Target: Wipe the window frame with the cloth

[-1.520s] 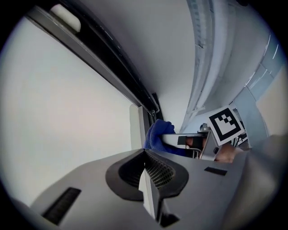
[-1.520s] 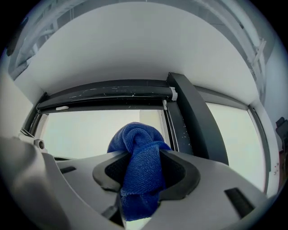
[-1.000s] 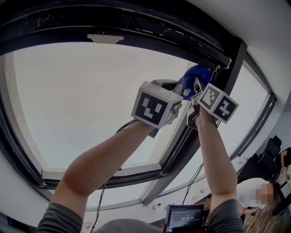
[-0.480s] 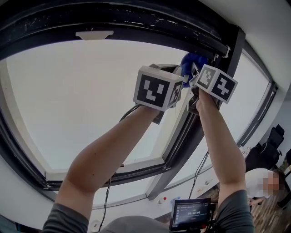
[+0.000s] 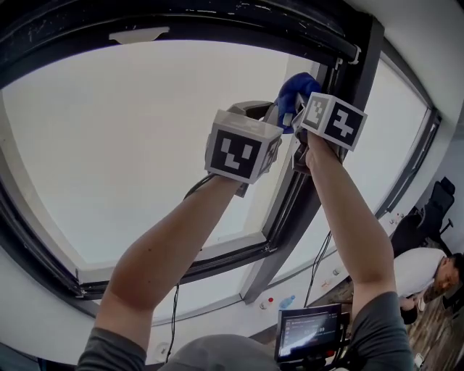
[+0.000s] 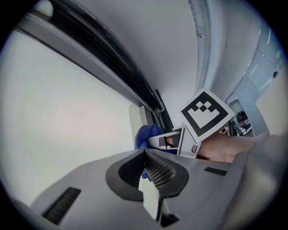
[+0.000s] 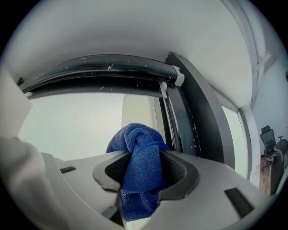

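Note:
The blue cloth [image 5: 292, 91] is bunched between the jaws of my right gripper [image 5: 290, 103], which is shut on it. It is held up against the dark upright window frame [image 5: 349, 94], close to the upper corner. In the right gripper view the cloth [image 7: 140, 157] fills the jaws, and the frame's post [image 7: 194, 114] rises just behind it. My left gripper [image 5: 262, 111] is raised beside the right one, just to its left. Its jaws [image 6: 146, 155] are shut with nothing between them. The left gripper view shows the cloth [image 6: 146, 134] beyond the jaw tips.
A dark top rail [image 5: 217, 20] runs across the bright pane. Below stand a white sill with a small bottle [image 5: 286, 301], hanging cables [image 5: 174, 319] and a lit screen [image 5: 308, 333]. A person [image 5: 428, 268] and an office chair [image 5: 435, 211] are at the lower right.
Both grippers and the cloth have moved up and slightly left along the upright frame, toward the top corner. Both grippers stay shut.

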A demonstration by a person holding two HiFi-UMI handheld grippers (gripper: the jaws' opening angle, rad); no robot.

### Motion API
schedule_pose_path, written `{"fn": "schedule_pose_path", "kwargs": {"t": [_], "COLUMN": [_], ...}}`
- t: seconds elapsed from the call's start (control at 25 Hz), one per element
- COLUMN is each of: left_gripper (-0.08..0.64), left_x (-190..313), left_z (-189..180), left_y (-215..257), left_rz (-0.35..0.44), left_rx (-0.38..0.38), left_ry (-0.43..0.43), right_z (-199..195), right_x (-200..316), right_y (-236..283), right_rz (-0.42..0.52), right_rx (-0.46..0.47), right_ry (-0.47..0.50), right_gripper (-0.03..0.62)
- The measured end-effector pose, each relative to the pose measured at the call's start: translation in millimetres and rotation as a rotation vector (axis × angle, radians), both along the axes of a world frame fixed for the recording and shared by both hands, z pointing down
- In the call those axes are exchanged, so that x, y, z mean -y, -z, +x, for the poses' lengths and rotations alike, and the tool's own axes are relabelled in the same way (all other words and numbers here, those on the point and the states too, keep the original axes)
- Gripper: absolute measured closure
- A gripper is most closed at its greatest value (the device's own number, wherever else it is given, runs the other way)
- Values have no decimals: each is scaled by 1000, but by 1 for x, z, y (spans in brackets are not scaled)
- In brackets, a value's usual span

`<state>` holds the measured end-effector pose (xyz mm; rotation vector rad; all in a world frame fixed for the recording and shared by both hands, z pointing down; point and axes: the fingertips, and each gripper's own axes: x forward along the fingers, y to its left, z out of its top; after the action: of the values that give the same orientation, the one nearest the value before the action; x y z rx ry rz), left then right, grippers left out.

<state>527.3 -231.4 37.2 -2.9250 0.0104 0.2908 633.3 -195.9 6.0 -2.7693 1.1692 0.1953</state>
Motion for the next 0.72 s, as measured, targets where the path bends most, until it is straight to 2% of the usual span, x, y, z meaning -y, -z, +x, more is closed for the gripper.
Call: {"fn": "schedule_pose_path", "kwargs": {"t": [0.44, 0.6, 0.72], "left_gripper": [551, 551, 551], "left_x": [-9, -19, -23], "left_z": [-10, -12, -11], "left_y": [-84, -104, -123], "left_rz": [-73, -41, -56], "left_rx": [103, 71, 85], "left_ry": [-34, -39, -46], "right_z": [-1, -3, -3], "right_x": [-12, -14, -14], "right_y": [-108, -133, -156], "right_rz": [-88, -132, -150], "right_rx": [128, 103, 125], "right_ry": [24, 43, 46], "right_gripper": [422, 422, 422]}}
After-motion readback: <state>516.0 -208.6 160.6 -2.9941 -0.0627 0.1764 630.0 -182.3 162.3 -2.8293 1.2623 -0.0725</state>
